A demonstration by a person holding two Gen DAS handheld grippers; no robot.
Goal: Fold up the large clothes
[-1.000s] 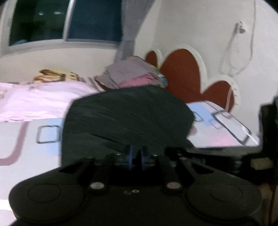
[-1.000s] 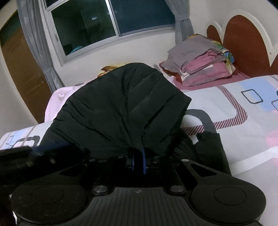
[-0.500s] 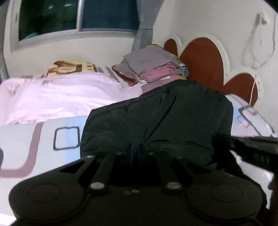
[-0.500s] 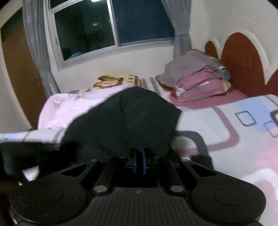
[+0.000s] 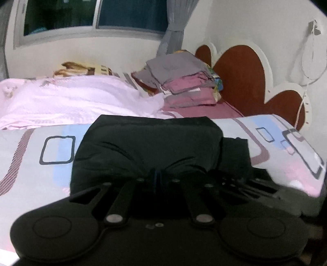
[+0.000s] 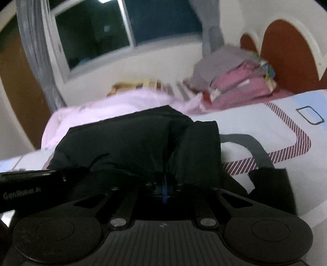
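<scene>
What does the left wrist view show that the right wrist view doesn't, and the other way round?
Only the left wrist view shows the white cable hanging on the wall. Only the right wrist view shows the brown door, the grey left curtain and the left gripper's body entering from the side. Both show the black garment pinched in a shut gripper, left gripper and right gripper, plus the folded clothes stack, pink blanket and window.

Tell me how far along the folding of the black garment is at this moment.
Done: the black garment lies on the bed as a doubled-over bundle. In hand: the left gripper and right gripper are each shut on its near edge. Left: releasing it, and tucking the loose black piece trailing to the right.
</scene>
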